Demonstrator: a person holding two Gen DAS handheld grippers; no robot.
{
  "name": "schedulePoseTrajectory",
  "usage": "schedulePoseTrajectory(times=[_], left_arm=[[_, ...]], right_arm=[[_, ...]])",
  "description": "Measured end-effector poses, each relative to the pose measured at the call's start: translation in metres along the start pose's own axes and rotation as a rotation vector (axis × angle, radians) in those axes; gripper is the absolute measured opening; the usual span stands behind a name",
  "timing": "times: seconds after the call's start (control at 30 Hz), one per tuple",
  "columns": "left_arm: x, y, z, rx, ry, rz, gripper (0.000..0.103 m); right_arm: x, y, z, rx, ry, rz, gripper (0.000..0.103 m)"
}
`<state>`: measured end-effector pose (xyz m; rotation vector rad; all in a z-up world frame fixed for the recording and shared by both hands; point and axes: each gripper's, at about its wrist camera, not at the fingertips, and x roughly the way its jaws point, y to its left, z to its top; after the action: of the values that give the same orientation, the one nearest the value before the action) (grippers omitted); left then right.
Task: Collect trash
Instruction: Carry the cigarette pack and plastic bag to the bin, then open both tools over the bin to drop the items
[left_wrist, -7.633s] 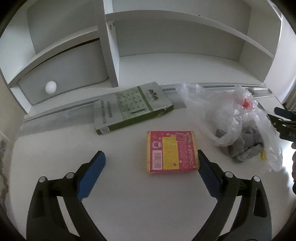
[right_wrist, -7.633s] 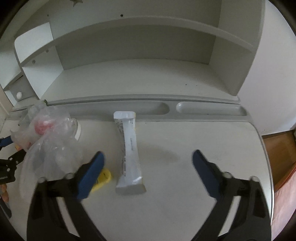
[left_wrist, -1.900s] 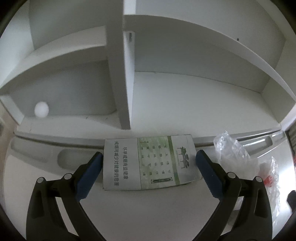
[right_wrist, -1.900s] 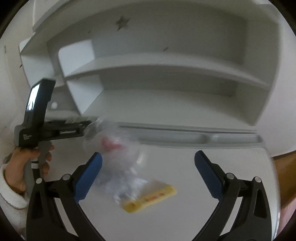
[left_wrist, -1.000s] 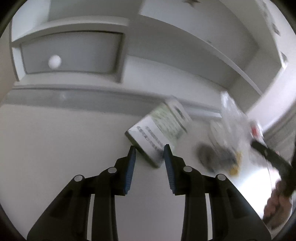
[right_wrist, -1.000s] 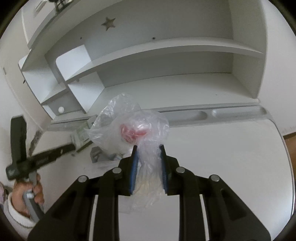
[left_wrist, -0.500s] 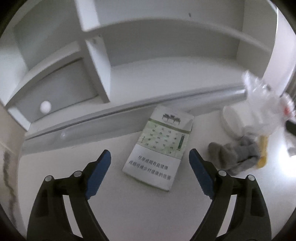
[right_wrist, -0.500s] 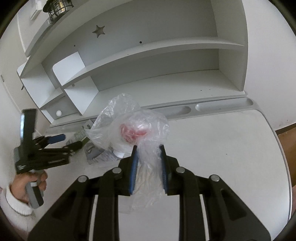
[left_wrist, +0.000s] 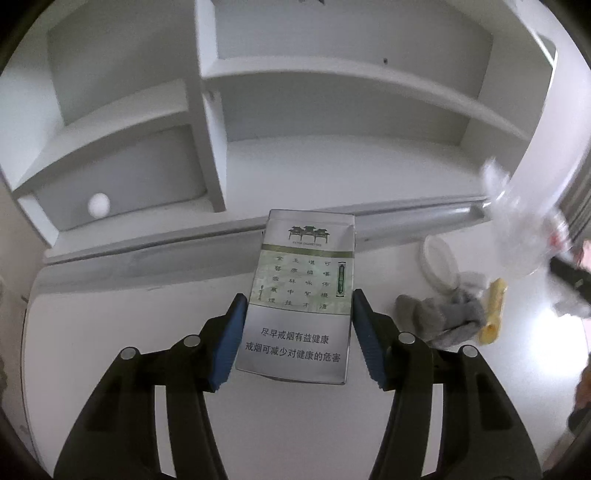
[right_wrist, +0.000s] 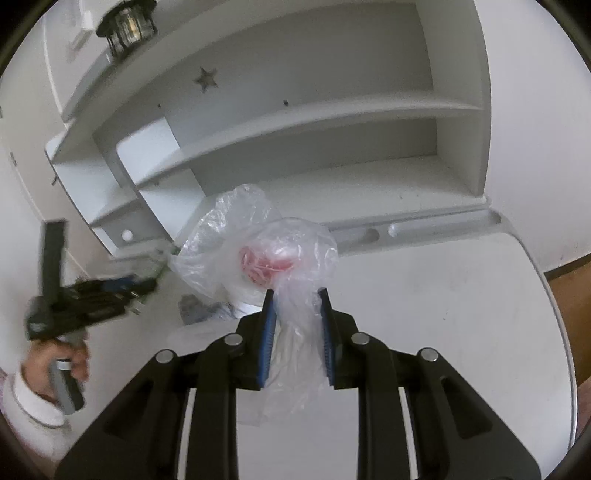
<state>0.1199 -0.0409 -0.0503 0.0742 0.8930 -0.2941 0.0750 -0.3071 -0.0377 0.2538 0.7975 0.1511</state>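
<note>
Clamping the green cigarette box (left_wrist: 301, 295) by its long edges, the left gripper (left_wrist: 297, 334) has only a thin bite, so a tilt could slip it free. Right of the box lie gray rags (left_wrist: 443, 317); beyond them, the right gripper (right_wrist: 297, 332) pinches the clear trash bag (right_wrist: 258, 251), whose limp mouth could fold shut and reject the box.

Soft daylight, bent round edges

Straight shelves (left_wrist: 332, 85) are curved by the fisheye lens. Glare is seen on the table (left_wrist: 535, 332) at right. The plastic bag (left_wrist: 524, 229) is blurred.
</note>
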Motion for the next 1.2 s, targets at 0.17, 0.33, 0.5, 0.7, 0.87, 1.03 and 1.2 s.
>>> schedulePoseTrajectory(times=[0.17,0.33,0.5,0.7,0.87,1.03,1.2], left_arm=[[-0.034,-0.024,0.000,0.029,-0.076,-0.055,0.056],[-0.059,-0.122,0.025,0.146,-0.162,-0.179,0.056],[-0.083,-0.275,0.011,0.333,-0.203,-0.414,0.056],[-0.105,-0.467,-0.067,0.621,-0.188,-0.593,0.056],[-0.071,-0.579,-0.151,0.751,-0.041,-0.642,0.056],[0.015,-0.636,-0.217,0.836,0.183,-0.580,0.056],[0.140,-0.660,-0.284,0.937,0.421,-0.361,0.056]], right_arm=[[-0.011,-0.021,-0.007,0.104,-0.005,0.104,0.022],[-0.089,-0.090,-0.005,0.284,-0.128,0.155,0.021],[-0.210,-0.179,-0.034,0.419,-0.305,-0.022,0.021],[-0.319,-0.295,-0.130,0.686,-0.390,-0.265,0.021],[-0.326,-0.371,-0.221,0.883,-0.299,-0.390,0.021],[-0.268,-0.446,-0.304,1.053,-0.080,-0.461,0.021],[-0.187,-0.482,-0.372,1.243,0.121,-0.332,0.020]])
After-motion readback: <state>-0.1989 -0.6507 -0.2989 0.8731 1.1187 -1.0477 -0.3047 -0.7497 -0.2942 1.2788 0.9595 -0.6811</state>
